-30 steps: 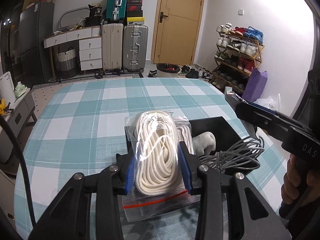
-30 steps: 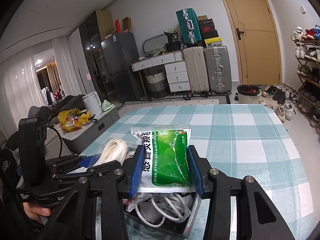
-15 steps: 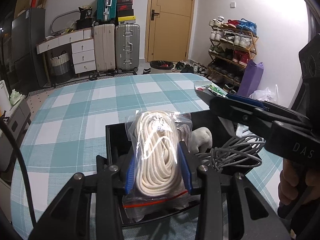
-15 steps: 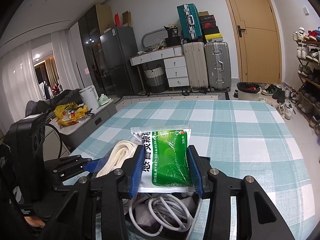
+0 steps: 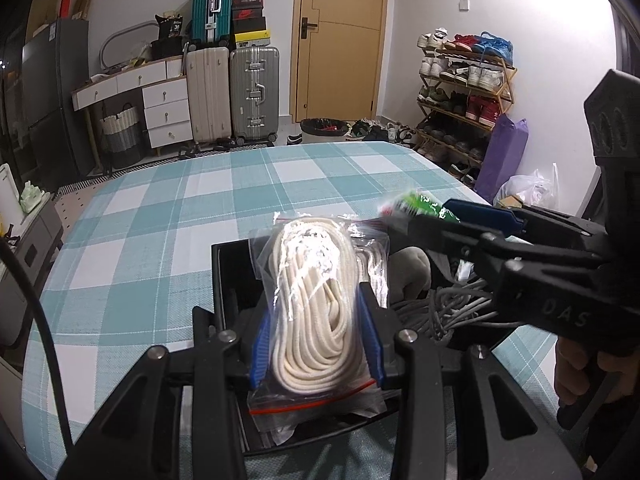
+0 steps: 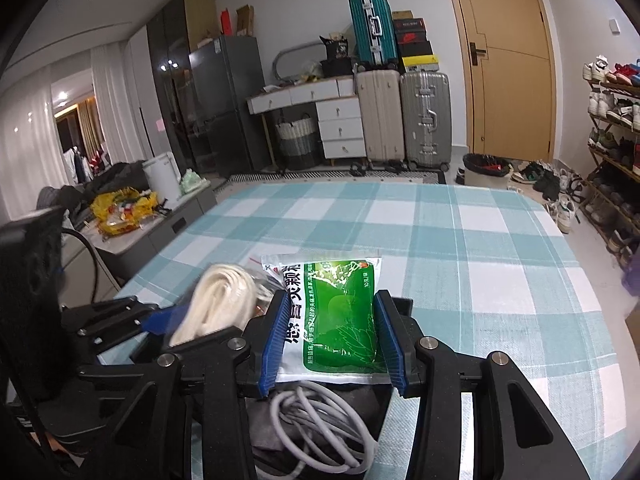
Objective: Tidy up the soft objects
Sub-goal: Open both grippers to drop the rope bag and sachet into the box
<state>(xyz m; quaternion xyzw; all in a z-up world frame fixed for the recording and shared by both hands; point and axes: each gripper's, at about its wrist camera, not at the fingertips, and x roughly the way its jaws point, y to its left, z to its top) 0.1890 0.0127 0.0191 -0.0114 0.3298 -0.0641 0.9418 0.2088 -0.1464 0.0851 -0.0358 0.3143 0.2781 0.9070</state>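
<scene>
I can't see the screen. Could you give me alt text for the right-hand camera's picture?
The right gripper has its blue fingers clamped on a green sachet, held above a black bin with a coiled grey cable inside. To the left, the left gripper holds a bagged white rope over the checked tablecloth.

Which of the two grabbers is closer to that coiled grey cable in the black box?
Right. The right gripper, clamping a green sachet, hangs just above the grey cable; the left gripper, clamping bagged rope, is beside it.

Silver suitcase (image 5: 254, 92), teal suitcase (image 6: 373, 31), wooden door (image 5: 339, 38), shoe rack (image 5: 464, 92), perhaps a fridge (image 6: 224, 100)
</scene>
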